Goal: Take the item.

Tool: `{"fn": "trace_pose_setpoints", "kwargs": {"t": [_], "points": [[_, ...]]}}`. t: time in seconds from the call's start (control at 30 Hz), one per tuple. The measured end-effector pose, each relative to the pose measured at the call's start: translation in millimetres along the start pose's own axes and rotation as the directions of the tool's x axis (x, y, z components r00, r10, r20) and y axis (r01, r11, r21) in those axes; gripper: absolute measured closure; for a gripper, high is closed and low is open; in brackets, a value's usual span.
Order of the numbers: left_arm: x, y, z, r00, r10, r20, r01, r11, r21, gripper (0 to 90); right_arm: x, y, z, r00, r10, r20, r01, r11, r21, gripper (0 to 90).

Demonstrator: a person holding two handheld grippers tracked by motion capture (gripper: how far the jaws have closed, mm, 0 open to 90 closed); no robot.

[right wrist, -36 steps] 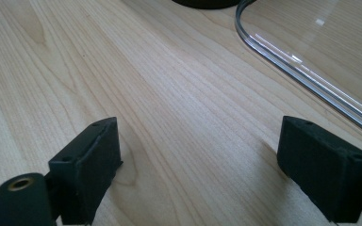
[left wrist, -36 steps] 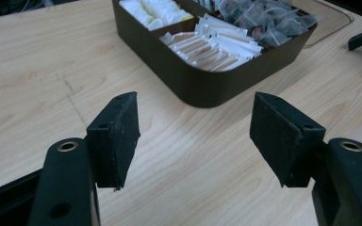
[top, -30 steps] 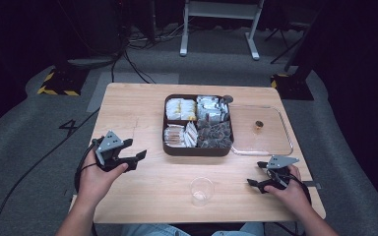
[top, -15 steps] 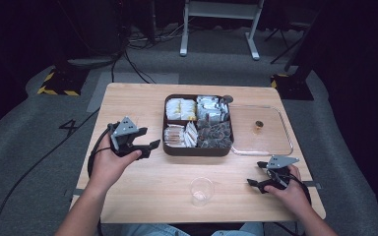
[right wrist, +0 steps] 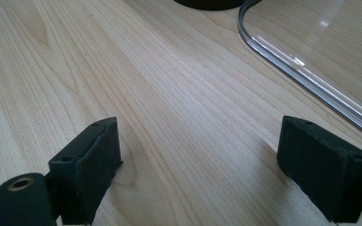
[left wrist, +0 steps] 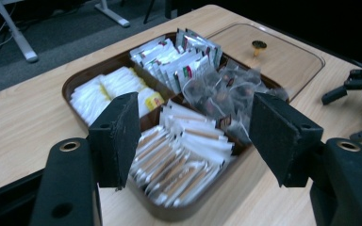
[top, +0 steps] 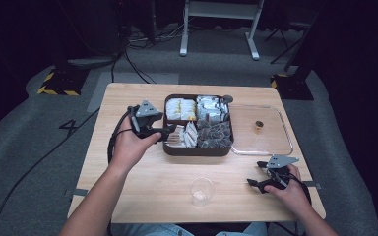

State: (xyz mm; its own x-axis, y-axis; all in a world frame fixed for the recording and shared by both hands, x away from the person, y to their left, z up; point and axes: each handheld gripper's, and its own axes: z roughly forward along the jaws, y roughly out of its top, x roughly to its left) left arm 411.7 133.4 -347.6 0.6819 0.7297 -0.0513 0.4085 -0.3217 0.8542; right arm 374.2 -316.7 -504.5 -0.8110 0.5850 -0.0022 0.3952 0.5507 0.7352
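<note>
- Since the earlier frames, the left hand-held gripper (top: 170, 131) has been carried from the open table surface toward the dark compartment tray (top: 198, 150), and its jaw tips are now seen at the tray's nearer left edge.
- Its jaws are spread wide, with nothing between them; in the left gripper view (left wrist: 193, 136) a stack of white and tan sachets (left wrist: 184, 160) is framed just ahead of the pads.
- Beyond those sachets, white and yellow packets (left wrist: 108, 89) are seen to the far left of the gripper, green-marked white packets (left wrist: 179, 59) straight beyond, and clear bags of dark contents (left wrist: 221, 89) to the right.
- The right hand-held gripper (top: 258, 177) has been kept where it was, low over the table (top: 142, 187) near the right front corner.
- Its jaws are likewise held apart and empty; in the right gripper view (right wrist: 198, 155) bare wood is seen between them.
- A clear lid (top: 275, 142) with a small brown knob (top: 259, 126) is lying flat just beyond the right gripper, touching the tray's right side.
- A clear plastic cup (top: 201, 191) is standing upright to the left of the right gripper, near the front edge.
</note>
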Motion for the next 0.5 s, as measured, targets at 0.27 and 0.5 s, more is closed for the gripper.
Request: {"fn": "trace_pose_setpoints", "kwargs": {"t": [0.27,0.5], "points": [[-5.6,23.5,36.2,0.9998,0.017,-0.013,-0.017,0.9996,0.023,35.6,-0.4,0.2,0.3,1.0,-0.003,-0.001,0.003,1.0,0.0,14.3],[1.1,35.4,71.4,0.9994,-0.009,-0.032,0.01,0.9994,0.032,38.3,-0.4,0.2,0.3,1.0,-0.003,-0.001,0.003,1.0,0.0,14.3]]}}
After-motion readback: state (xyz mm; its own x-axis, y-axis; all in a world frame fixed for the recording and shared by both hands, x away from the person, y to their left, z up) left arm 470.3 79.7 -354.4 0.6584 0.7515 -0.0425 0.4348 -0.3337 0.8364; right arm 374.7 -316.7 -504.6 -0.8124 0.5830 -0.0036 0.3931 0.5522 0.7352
